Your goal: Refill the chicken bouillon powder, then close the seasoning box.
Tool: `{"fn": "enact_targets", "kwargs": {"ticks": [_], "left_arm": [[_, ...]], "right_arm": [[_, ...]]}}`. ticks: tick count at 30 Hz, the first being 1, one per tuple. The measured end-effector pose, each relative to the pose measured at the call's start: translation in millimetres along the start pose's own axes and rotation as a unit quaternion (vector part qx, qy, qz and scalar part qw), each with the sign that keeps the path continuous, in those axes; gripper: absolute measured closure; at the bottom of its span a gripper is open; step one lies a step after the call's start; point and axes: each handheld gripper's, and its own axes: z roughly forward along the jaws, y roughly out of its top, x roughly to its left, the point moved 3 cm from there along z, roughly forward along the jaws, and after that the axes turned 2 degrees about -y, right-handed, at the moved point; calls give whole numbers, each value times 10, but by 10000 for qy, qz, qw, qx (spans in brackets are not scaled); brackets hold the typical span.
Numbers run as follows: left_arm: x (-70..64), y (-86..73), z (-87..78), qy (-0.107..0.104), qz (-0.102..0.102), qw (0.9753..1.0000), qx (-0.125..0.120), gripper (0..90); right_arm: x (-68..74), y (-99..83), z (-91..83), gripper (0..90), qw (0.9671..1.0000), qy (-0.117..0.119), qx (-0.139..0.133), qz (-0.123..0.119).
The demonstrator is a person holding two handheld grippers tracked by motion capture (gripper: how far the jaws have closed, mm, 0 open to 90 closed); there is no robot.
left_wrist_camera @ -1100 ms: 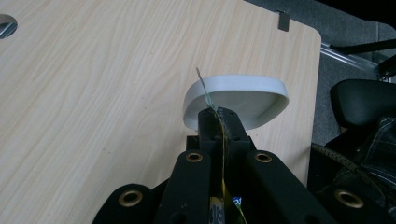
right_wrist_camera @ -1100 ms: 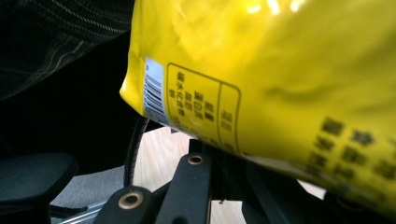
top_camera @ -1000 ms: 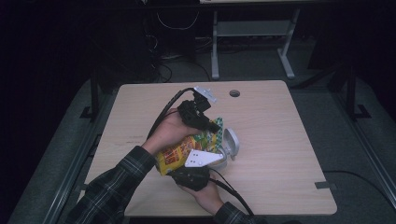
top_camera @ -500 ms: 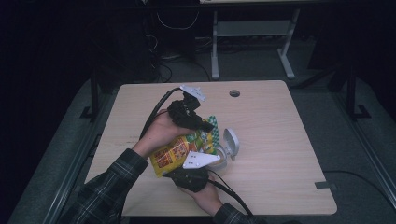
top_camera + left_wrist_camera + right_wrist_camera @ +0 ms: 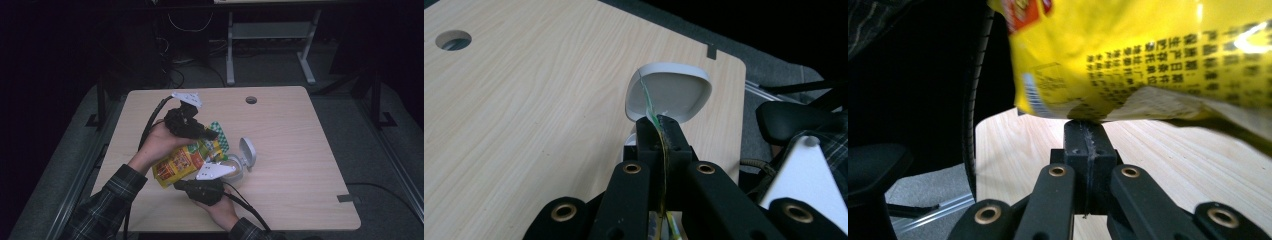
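Note:
A yellow snack bag (image 5: 182, 161) with a green top hangs tilted over the table between both grippers. My left gripper (image 5: 207, 134) is shut on its upper edge; in the left gripper view the thin bag edge (image 5: 647, 100) runs between the shut jaws of that gripper (image 5: 659, 122). My right gripper (image 5: 179, 184) sits lower, near the front edge, shut at the bag's bottom corner. In the right gripper view the bag (image 5: 1148, 50) hangs straight above the closed tips of the right gripper (image 5: 1084, 125). A white container with its lid (image 5: 247, 152) flipped open stands just right of the bag.
The wooden table (image 5: 300, 150) has a round cable hole (image 5: 251, 100) near its far edge. The white lid (image 5: 674, 95) stands upright just past the left jaws. Cables trail from both grippers. A dark chair part (image 5: 794, 120) lies beyond the table edge.
My left gripper has moved a little to the left and away with the bag's top edge. The right gripper has stayed about where it was.

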Motion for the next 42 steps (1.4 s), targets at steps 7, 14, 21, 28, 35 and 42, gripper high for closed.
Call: {"fn": "enact_targets", "kwargs": {"ticks": [7, 14, 21, 28, 35, 42], "left_arm": [[71, -92, -128, 64, -30, 9997, -245, 900], [153, -195, -210, 288, -66, 9986, -441, 900], [281, -300, -232, 392, -207, 9971, -616, 900], [382, -350, -200, 496, -258, 9949, -835, 899], [444, -444, -143, 545, -259, 9947, -831, 897], [469, -568, -157, 523, -307, 9941, -900, 895]], "right_arm": [[-28, 5, -15, 900, 10000, -51, -36, 18], [-31, -11, -25, 900, 10000, -59, -13, 31], [-17, -33, -27, 900, 10000, -51, 34, 46], [-25, -28, -45, 900, 10000, -87, 14, -22], [-30, -29, -70, 900, 9999, -92, 38, -13], [-25, -29, -70, 900, 10000, -73, 59, -28]]}}
